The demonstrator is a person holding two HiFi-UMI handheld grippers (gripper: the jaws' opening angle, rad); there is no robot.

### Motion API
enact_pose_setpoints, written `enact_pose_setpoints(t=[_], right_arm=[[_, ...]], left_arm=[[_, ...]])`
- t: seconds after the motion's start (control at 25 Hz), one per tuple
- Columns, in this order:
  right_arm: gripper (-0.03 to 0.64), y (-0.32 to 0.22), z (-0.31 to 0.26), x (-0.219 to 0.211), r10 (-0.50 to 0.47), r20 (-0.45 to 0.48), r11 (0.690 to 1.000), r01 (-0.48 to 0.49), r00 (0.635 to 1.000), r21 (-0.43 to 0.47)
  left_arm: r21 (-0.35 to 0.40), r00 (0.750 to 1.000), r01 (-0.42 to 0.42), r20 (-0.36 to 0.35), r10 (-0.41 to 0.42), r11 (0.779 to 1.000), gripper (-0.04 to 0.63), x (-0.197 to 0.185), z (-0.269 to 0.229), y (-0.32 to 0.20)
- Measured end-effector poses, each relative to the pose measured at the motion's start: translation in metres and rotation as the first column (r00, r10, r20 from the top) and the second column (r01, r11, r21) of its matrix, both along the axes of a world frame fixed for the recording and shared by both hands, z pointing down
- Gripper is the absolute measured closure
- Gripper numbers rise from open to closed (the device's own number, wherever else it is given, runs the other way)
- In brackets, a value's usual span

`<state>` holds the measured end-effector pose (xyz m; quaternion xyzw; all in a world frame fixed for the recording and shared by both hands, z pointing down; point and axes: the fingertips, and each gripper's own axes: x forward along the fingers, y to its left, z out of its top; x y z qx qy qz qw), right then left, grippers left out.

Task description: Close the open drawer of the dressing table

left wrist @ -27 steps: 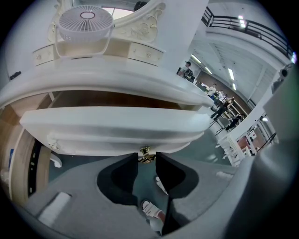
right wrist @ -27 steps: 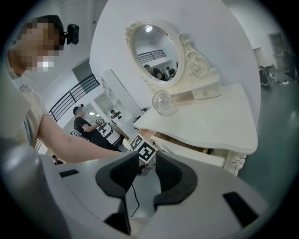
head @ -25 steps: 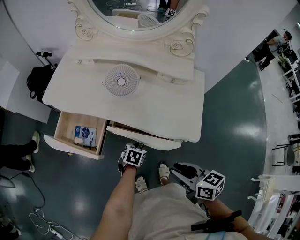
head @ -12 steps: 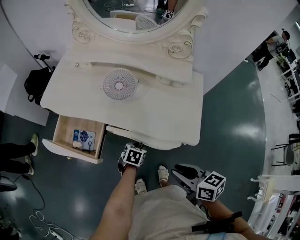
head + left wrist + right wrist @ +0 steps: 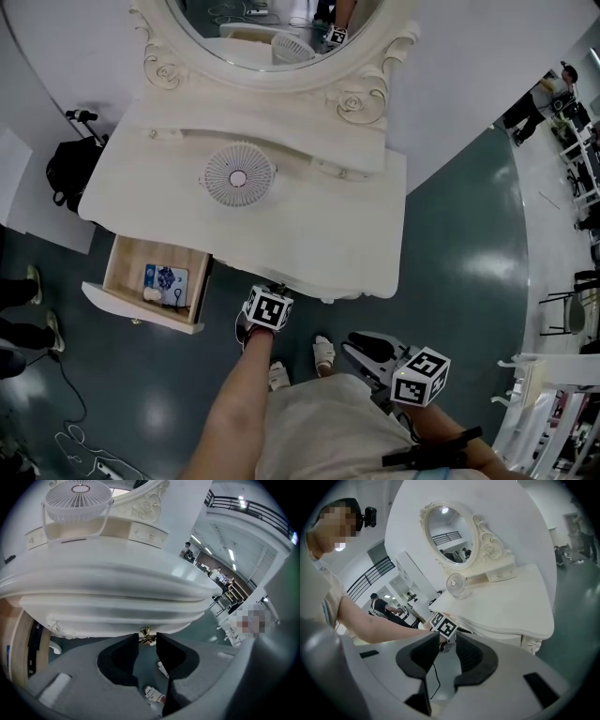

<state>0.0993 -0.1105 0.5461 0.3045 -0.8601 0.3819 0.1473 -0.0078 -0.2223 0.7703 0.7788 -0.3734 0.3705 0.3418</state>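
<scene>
The white dressing table [image 5: 309,225] carries a round fan [image 5: 238,174] in front of its oval mirror [image 5: 272,28]. Its left drawer [image 5: 141,311] stands pulled out, with a blue-and-white packet [image 5: 166,278] inside. The middle drawer front [image 5: 117,606] sits in under the tabletop. My left gripper [image 5: 273,292] is at that front, and its jaws [image 5: 147,637] are shut on the small brass knob [image 5: 147,633]. My right gripper [image 5: 362,340] hangs back by my body, open and empty [image 5: 447,641], pointing at the left gripper's marker cube [image 5: 444,625].
A black bag [image 5: 67,173] leans at the table's left end. Another person's shoes [image 5: 36,279] and loose cables [image 5: 84,441] are on the green floor at the left. My own sandalled feet [image 5: 324,352] stand before the table. White racks [image 5: 553,375] stand at the right.
The middle drawer, partly out a second ago, has slid in under the tabletop with my left gripper on its knob. The left drawer stays out. The right gripper has not moved.
</scene>
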Motion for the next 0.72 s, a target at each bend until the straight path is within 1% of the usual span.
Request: enact_pose_setpoints(t=[0.28,0.48,0.72], right_arm=[[0.502,-0.002,0.002,0.005,0.020,-0.007,1.000,-0.020,1.000,-0.001],[0.502,-0.005,0.002,0.008,0.039,-0.010,0.999,-0.039,0.999,-0.004],[0.502,-0.006,0.000,0.007,0.042,-0.006,0.999,-0.042,0.999,-0.003]], left_arm=[[0.022,0.999,-0.012,0.030,0.012,1.000,0.477,0.004,-0.003,-0.016],[0.012,0.998,-0.032,0.045,0.032,0.999,0.479,0.005,-0.003,-0.023],[0.011,0.998,-0.035,0.050,0.034,0.999,0.479,0.006,-0.003,-0.022]])
